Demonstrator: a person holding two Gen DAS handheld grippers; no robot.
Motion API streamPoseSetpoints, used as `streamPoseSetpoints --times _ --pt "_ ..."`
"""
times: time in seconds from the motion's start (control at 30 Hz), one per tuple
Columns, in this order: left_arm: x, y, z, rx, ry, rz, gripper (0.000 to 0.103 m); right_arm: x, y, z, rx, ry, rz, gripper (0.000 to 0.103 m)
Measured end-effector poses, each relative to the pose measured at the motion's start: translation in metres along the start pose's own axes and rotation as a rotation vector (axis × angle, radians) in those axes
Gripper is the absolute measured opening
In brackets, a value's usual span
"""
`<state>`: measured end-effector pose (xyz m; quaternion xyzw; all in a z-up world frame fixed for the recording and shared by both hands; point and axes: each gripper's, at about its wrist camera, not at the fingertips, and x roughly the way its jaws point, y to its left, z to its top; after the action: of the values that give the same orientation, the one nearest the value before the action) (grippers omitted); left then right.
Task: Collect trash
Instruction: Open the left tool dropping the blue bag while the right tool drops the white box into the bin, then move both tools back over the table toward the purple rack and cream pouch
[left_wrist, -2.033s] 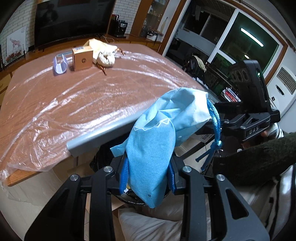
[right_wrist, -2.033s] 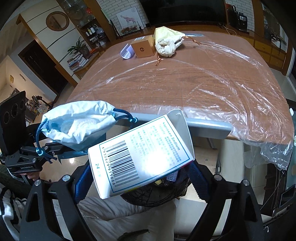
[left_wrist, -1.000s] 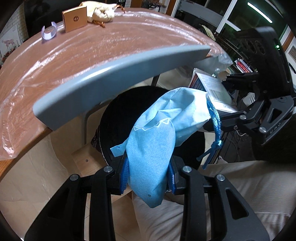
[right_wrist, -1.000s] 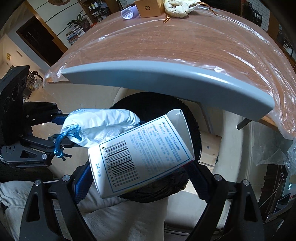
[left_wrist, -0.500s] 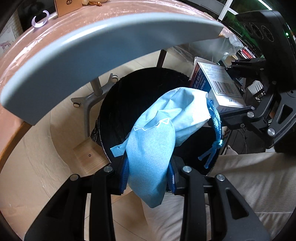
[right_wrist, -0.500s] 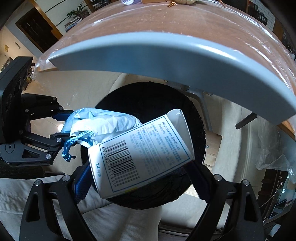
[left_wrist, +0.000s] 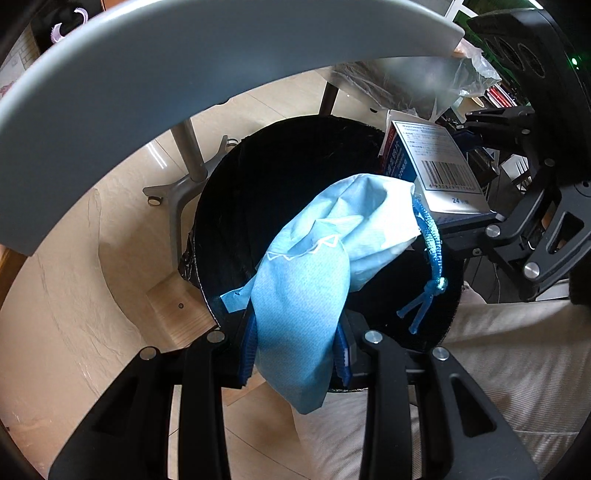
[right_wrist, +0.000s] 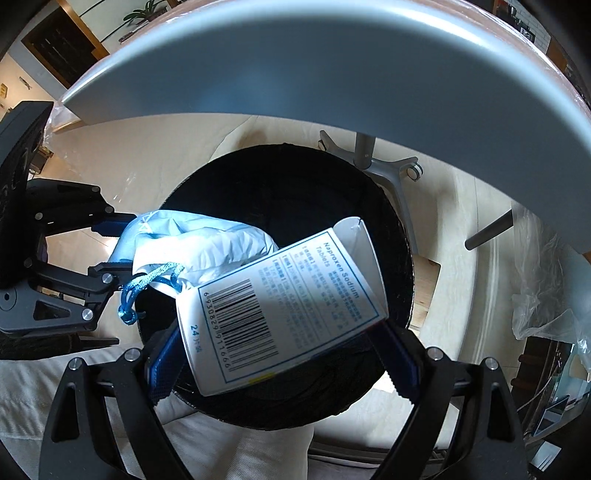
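My left gripper (left_wrist: 295, 350) is shut on a light blue drawstring pouch (left_wrist: 314, 266) and holds it over the mouth of a round black trash bin (left_wrist: 280, 192) on the floor. My right gripper (right_wrist: 280, 365) is shut on a white medicine box with a barcode (right_wrist: 280, 310) and holds it over the same bin (right_wrist: 288, 184). The pouch (right_wrist: 199, 243) and the box (left_wrist: 436, 173) touch each other above the bin. The left gripper (right_wrist: 107, 254) also shows in the right wrist view at the left. The right gripper (left_wrist: 476, 184) shows at the right of the left wrist view.
The grey table edge (left_wrist: 184, 55) arches just above the bin, with a grey table leg and caster foot (left_wrist: 177, 184) beside it. Clear plastic sheet (right_wrist: 546, 295) hangs from the table edge at the right. A white cushion (right_wrist: 221, 443) lies below the grippers. Pale tile floor (left_wrist: 74, 277) surrounds the bin.
Both grippers have dropped from table height to below the table edge and moved in over the bin. Pouch and box stay gripped and have come together.
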<state>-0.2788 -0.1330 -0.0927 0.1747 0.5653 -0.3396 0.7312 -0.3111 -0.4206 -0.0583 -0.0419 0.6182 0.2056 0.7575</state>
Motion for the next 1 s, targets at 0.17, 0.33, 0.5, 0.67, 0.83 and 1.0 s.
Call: streamPoseSetpoints --times 0.17,0.33,0.5,0.67,0.83,1.0 --pt "0.009 -0.007 0.005 0.011 0.007 0.010 0.035 0.007 0.002 -0.002 -0.005 0.018 -0.008 0.089" --pt "0.017 -0.012 0.012 0.018 0.013 0.021 0.036 0.010 0.000 -0.002 -0.003 0.029 -0.018 0.089" --pt "0.013 -0.012 0.013 0.001 -0.009 0.031 0.059 0.009 -0.001 -0.002 0.004 0.021 -0.044 0.090" --pt "0.002 -0.008 0.008 -0.031 -0.035 0.030 0.063 -0.004 -0.009 -0.012 0.039 0.015 -0.032 0.090" --pt "-0.025 -0.001 0.000 -0.080 -0.081 0.032 0.071 -0.034 -0.019 -0.024 0.091 -0.033 -0.020 0.093" --pt "-0.092 -0.001 0.004 -0.088 -0.238 0.007 0.071 -0.106 -0.019 -0.025 0.099 -0.204 0.019 0.093"
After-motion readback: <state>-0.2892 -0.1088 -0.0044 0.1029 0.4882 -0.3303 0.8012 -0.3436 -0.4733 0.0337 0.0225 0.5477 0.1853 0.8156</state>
